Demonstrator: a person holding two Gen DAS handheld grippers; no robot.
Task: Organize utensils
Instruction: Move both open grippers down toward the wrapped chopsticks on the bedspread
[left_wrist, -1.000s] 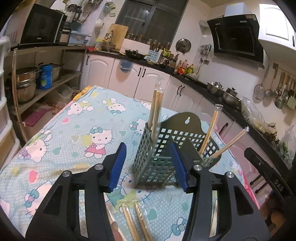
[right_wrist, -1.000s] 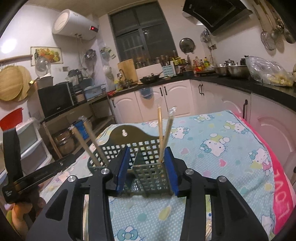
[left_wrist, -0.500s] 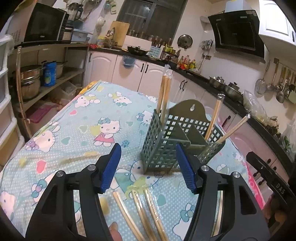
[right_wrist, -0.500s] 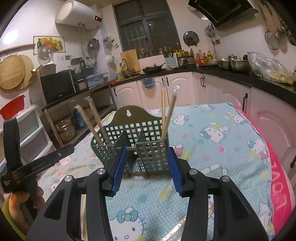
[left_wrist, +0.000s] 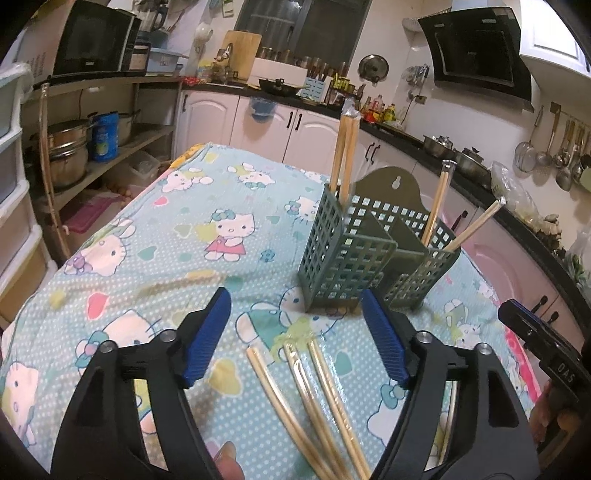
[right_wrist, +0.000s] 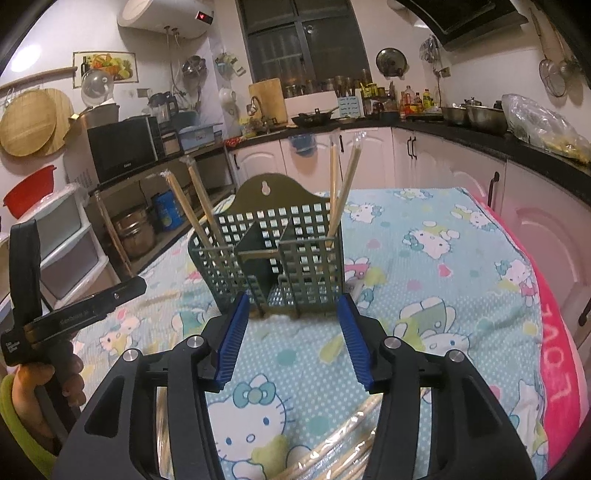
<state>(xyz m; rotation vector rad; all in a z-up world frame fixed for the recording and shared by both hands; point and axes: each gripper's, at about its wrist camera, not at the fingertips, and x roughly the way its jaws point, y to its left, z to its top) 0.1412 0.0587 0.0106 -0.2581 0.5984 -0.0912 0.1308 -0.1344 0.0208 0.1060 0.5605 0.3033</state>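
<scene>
A green grid caddy (left_wrist: 373, 254) stands on the Hello Kitty tablecloth (left_wrist: 166, 258); it also shows in the right wrist view (right_wrist: 280, 258). Wrapped chopstick pairs stand in its left compartment (left_wrist: 345, 155) and right compartment (left_wrist: 439, 199). The middle compartment looks empty. Three wrapped chopsticks (left_wrist: 314, 398) lie on the cloth between my left gripper's fingers. My left gripper (left_wrist: 295, 332) is open and empty, short of the caddy. My right gripper (right_wrist: 291, 339) is open and empty, just in front of the caddy. More wrapped chopsticks (right_wrist: 332, 450) lie under it.
The table ends in a pink edge (right_wrist: 557, 332) on the right. Shelves with pots (left_wrist: 74, 147) stand left of the table, white cabinets (left_wrist: 295, 129) behind it. The right gripper's handle (left_wrist: 546, 354) shows at the left view's right edge.
Both grippers have pulled back from the caddy and opened wider. More chopsticks on the cloth have come into view below both grippers.
</scene>
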